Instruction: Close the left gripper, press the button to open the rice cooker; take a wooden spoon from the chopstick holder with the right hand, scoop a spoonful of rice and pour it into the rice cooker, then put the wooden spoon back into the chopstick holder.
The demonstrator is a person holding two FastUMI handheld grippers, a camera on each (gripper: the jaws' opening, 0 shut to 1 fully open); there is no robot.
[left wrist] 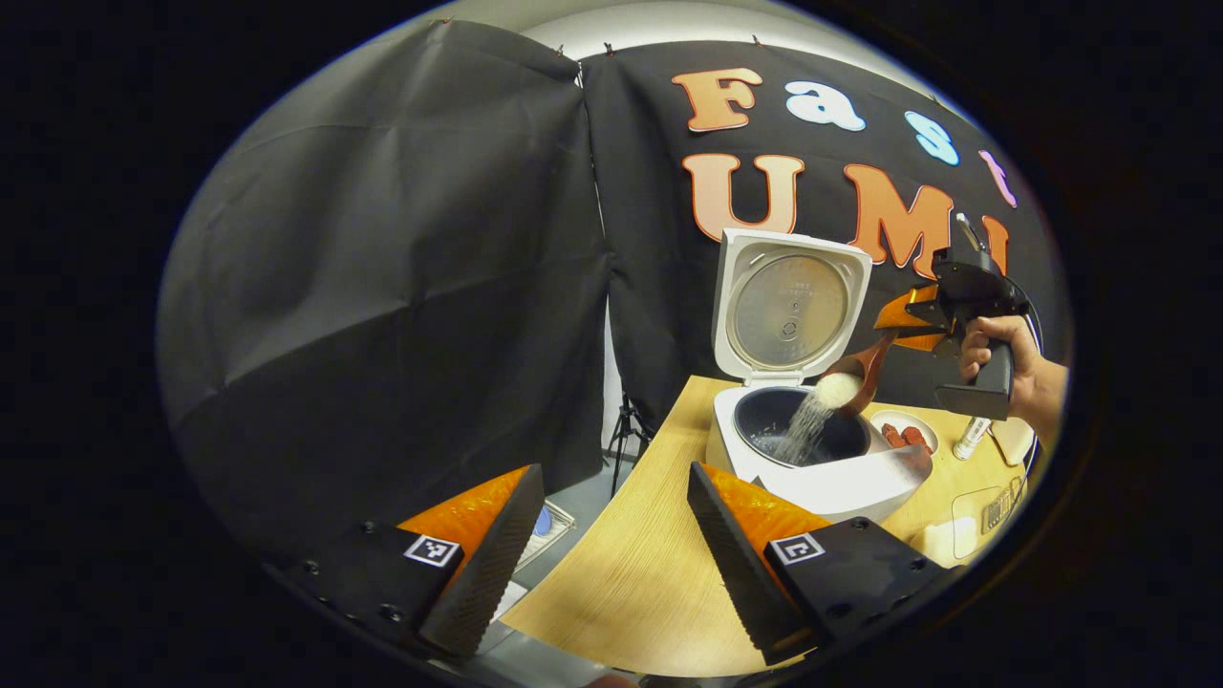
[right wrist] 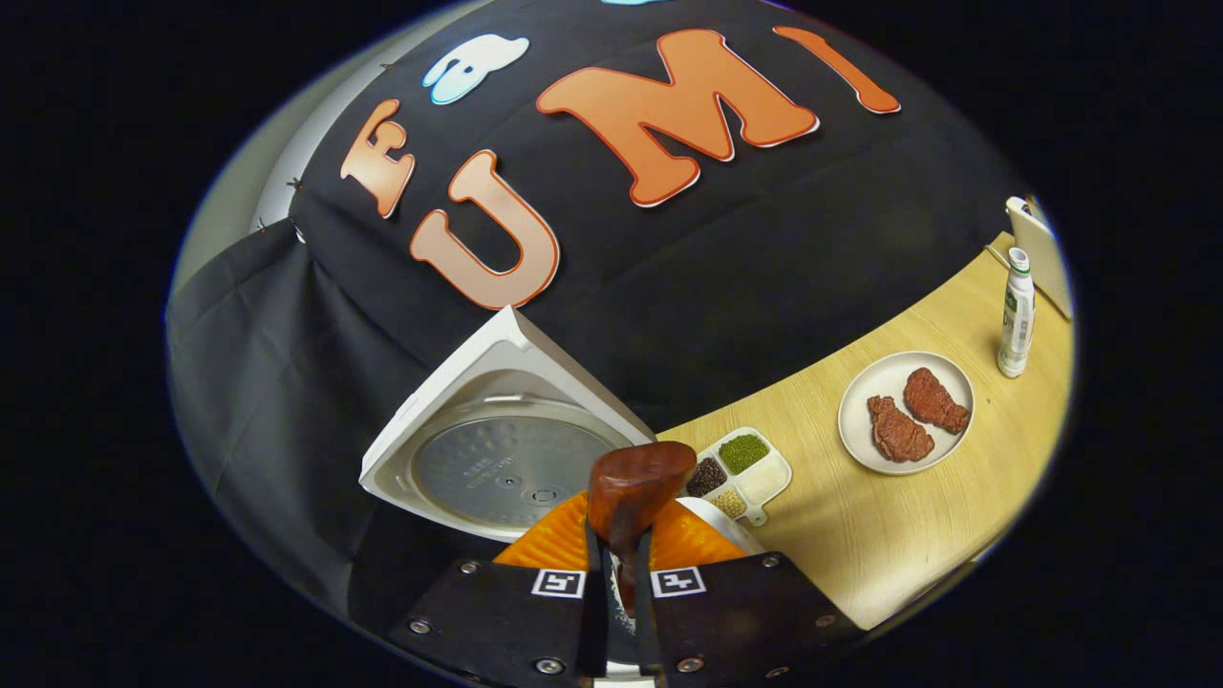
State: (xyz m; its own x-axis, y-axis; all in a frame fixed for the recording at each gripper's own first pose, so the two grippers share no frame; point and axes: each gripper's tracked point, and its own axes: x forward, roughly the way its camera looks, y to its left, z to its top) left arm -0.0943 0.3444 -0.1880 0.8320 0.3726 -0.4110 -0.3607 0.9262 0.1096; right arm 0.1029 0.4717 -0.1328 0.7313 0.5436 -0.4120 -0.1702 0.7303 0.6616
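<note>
In the left gripper view the left gripper (left wrist: 611, 535) stands nearest, its two fingers spread wide with nothing between them, each carrying a square black-and-white marker rather than any readable word. Beyond it on the wooden table (left wrist: 631, 564) sits the rice cooker (left wrist: 812, 459) with its lid (left wrist: 788, 306) raised upright; small print on the lid's inner plate is too fine to read. Above the pot the right gripper (left wrist: 908, 325), held by a hand (left wrist: 1003, 368), tilts the wooden spoon (left wrist: 855, 377) and rice (left wrist: 812, 420) streams down into the pot. In the right gripper view the right gripper's fingers (right wrist: 635, 583) pinch the spoon's handle. Farther off stand a divided tray of grains (right wrist: 736, 473), a plate (right wrist: 860, 401) of meat and a bottle (right wrist: 1016, 315) with illegible label
</note>
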